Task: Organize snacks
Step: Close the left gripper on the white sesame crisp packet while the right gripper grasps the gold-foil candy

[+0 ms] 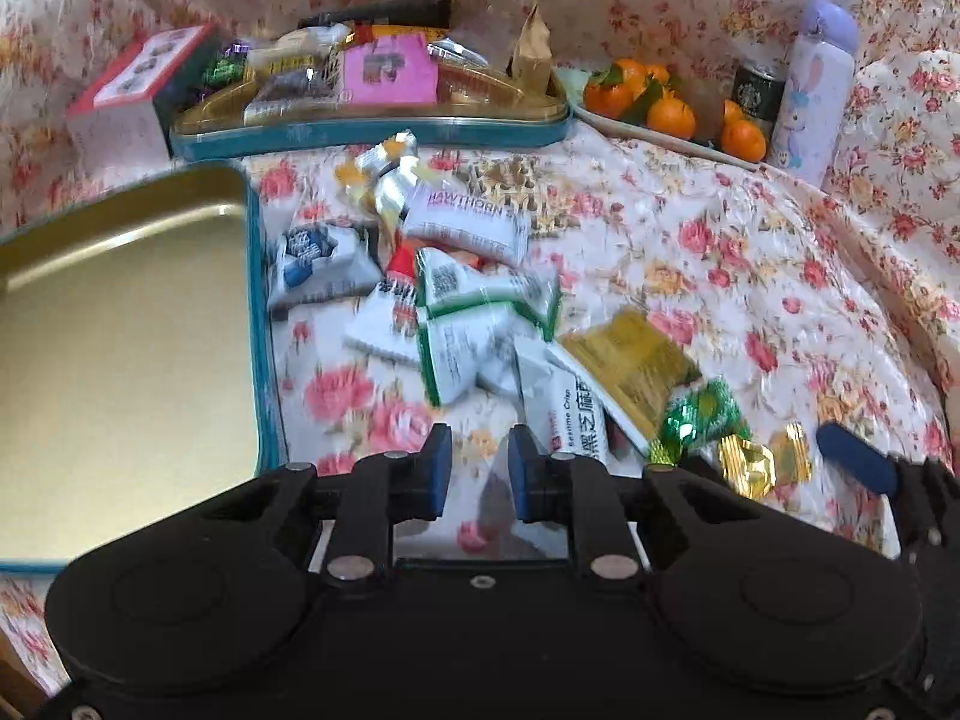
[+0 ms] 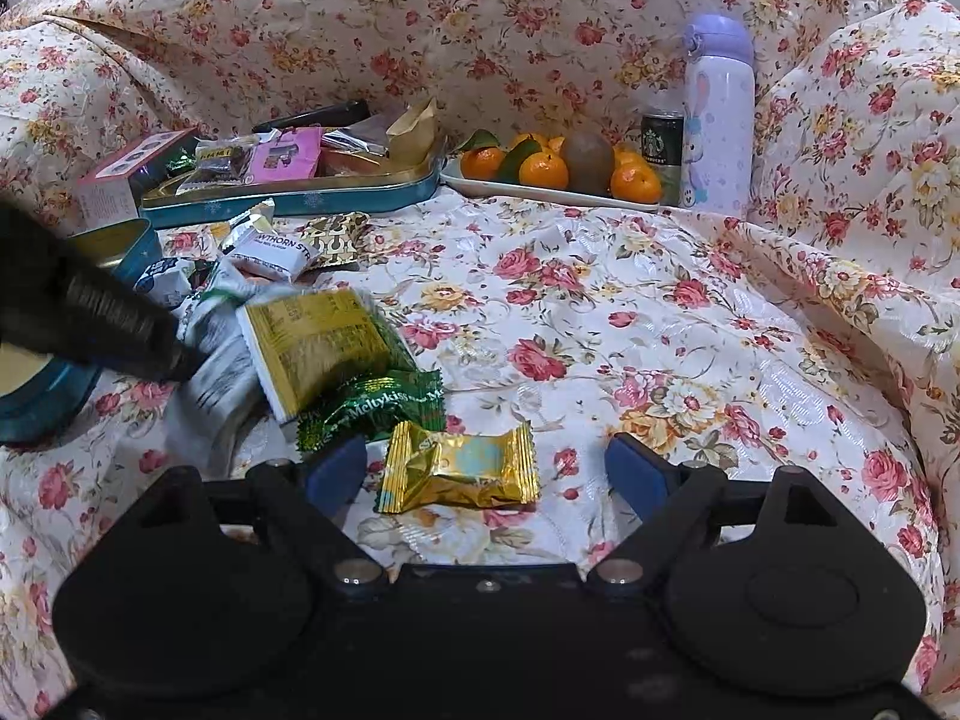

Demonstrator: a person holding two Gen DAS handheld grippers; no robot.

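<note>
Left tongs: pressed together, pinching nothing visible, beside the snack pile.
Right tongs: spread around a gold candy on the floral cloth.
Empty tin: left of pile.

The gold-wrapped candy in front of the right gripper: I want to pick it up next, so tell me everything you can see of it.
The gold-wrapped candy is a small pillow pack in shiny, crinkled gold foil with crimped, serrated ends and a pale blue-green mark in the middle. It lies flat and sealed on the flowered cloth, its long side running across the picture. It sits between the open fingers of the right gripper, which do not touch it. Its upper left corner meets or slightly overlaps the green candy wrapper.
</note>
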